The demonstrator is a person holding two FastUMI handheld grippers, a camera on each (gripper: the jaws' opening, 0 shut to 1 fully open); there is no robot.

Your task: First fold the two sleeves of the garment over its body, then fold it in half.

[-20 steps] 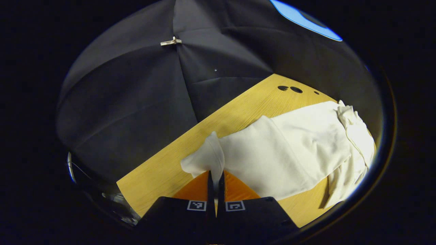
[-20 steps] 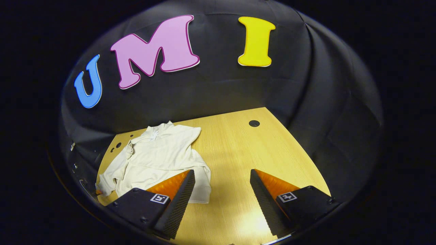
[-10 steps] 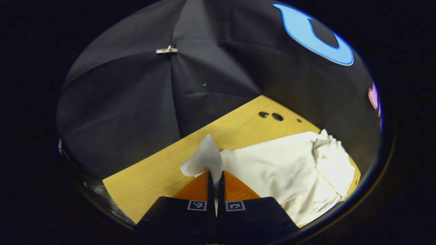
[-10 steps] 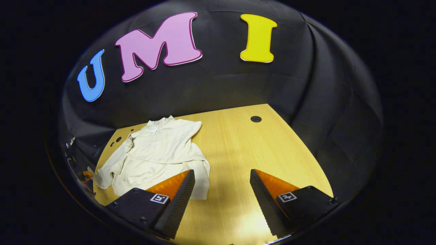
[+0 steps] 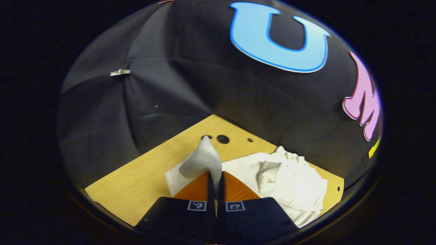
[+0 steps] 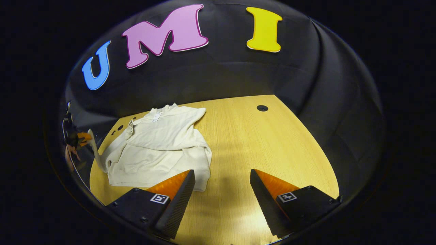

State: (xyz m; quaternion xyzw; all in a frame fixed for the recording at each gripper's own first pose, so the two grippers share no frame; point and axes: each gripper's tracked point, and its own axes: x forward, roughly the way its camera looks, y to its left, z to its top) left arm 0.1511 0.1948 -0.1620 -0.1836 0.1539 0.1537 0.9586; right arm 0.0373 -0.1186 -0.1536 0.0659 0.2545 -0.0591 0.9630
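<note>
Left gripper (image 5: pixel 215 177) pinched tight on a raised sleeve end (image 5: pixel 202 160) of the cream garment (image 6: pixel 160 146), lying on the wooden table (image 6: pixel 272 146) left of centre. Neck label (image 6: pixel 156 116) unreadable. Round cable holes (image 6: pixel 262 108) beyond. Right gripper (image 6: pixel 221 177) spread wide, holding nothing, above bare wood.

garment (image 5: pixel 289 180) hem cut off, left gripper (image 6: pixel 80 139) blurred
</note>
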